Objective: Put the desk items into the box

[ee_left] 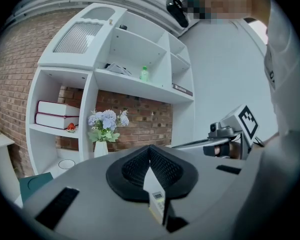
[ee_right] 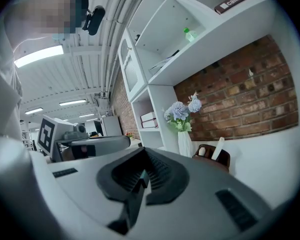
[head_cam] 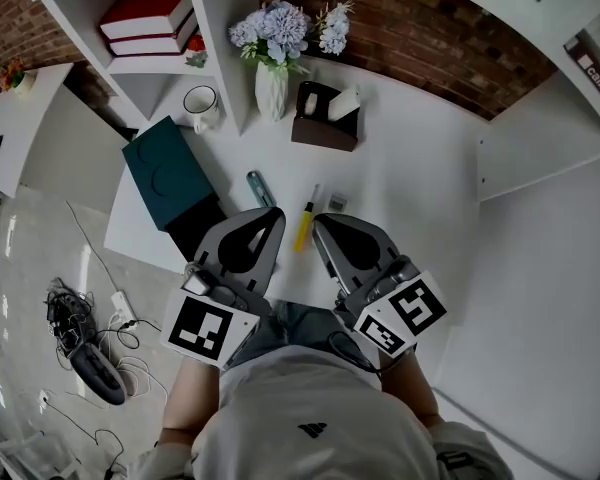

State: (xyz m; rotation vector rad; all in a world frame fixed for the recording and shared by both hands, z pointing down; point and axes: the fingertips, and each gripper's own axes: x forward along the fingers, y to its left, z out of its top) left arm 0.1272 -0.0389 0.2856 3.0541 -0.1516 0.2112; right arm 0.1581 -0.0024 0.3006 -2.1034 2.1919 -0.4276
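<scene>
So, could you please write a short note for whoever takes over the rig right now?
Left gripper: shut, empty, above the desk's near edge.
Right gripper: shut, empty, alongside it.
Things: the yellow marker lies on the desk, between the two gripper tips as the head view shows it. The teal pen is just beyond the left gripper, and a small pale item just beyond the right. The teal box sits at the desk's left edge.
Done: nothing picked up.
Left: grasp these three items and put each into the box.
</scene>
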